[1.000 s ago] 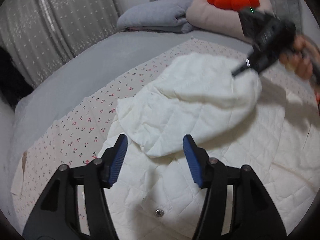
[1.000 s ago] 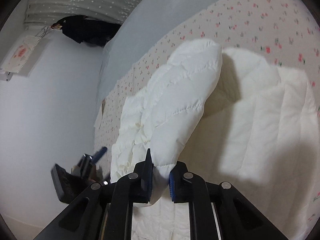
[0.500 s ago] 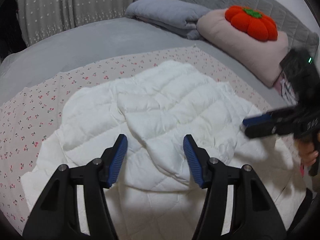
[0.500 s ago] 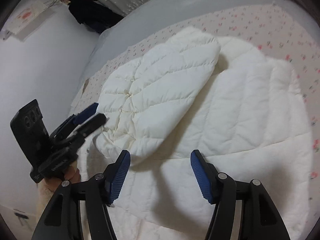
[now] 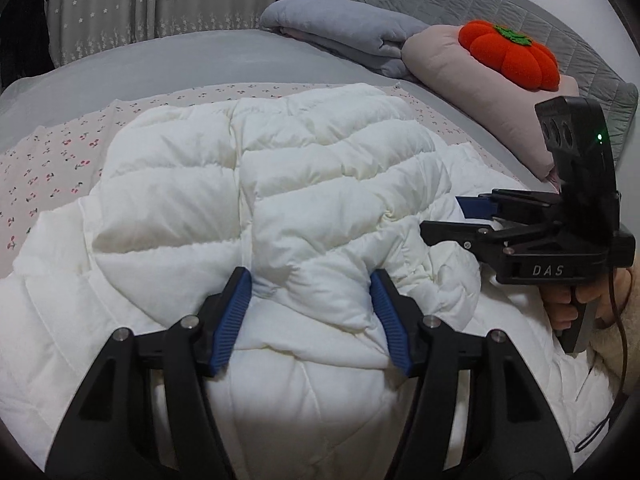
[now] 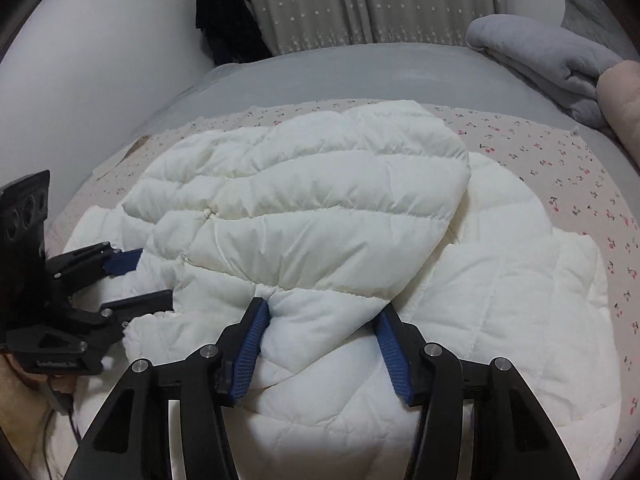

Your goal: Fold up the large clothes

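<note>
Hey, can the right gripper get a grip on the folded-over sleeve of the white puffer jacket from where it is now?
Probably yes. The right gripper already straddles the near end of the sleeve, its jaws closing with padded fabric bulging between them. Nothing blocks it; the left gripper sits off to the side.

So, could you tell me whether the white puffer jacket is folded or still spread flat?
Partly folded: the jacket has both sleeves laid across its body on the bed.

My left gripper and right gripper are matte black frames with ribbed blue pads and silver screws. The right one's handle reads "DAS", shows a green light at 1 o'clock, and trails a dark cable.
</note>
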The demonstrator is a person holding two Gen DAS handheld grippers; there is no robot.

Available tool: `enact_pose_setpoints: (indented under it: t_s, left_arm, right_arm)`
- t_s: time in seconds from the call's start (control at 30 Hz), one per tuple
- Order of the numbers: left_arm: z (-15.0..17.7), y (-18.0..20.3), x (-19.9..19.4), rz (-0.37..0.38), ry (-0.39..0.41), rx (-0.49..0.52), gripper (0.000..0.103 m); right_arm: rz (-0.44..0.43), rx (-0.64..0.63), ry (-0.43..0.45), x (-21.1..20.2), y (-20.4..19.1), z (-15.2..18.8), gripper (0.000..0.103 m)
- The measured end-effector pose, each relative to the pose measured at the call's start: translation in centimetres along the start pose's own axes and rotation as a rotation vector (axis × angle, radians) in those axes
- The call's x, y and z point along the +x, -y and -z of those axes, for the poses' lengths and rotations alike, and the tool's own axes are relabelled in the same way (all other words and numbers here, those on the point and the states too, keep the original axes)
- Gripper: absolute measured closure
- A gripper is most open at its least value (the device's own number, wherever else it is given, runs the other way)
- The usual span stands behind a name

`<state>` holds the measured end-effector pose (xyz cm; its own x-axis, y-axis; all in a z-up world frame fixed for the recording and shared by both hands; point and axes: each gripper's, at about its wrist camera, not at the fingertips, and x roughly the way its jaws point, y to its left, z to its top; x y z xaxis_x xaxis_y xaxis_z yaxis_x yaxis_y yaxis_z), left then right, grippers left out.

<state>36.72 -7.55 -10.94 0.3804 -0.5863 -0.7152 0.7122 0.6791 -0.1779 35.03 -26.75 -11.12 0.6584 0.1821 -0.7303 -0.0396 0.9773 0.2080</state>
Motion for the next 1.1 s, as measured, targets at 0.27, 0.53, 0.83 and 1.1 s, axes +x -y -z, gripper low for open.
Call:
enact_pose_setpoints:
  t_s: [0.27, 0.53, 0.83, 1.1]
  left_arm:
    - [-1.1, 0.8, -3.6, 0.005, -0.020, -0.148, 0.040]
    - [2.2, 5.2, -12.8, -0.089, -0.010, -0.195, 0.020]
    - [10.9, 6.2, -20.3, -0.184, -0.004, -0.331, 0.006]
    - [17.0, 5.5, -23.8, -0.273, -0.070, -0.402, 0.004]
  right_arm:
    - [-0.060, 0.053, -0.014, -5.7, 0.7, 0.5, 0.046]
    - [-0.038, 0.124, 0.000, -16.5, 1.6, 6.1, 0.028]
    - [-0.014, 0.235, 0.003, -23.8, 3.1, 15.4, 0.020]
    - [0.003, 0.322, -0.042, -25.6, 5.0, 21.1, 0.018]
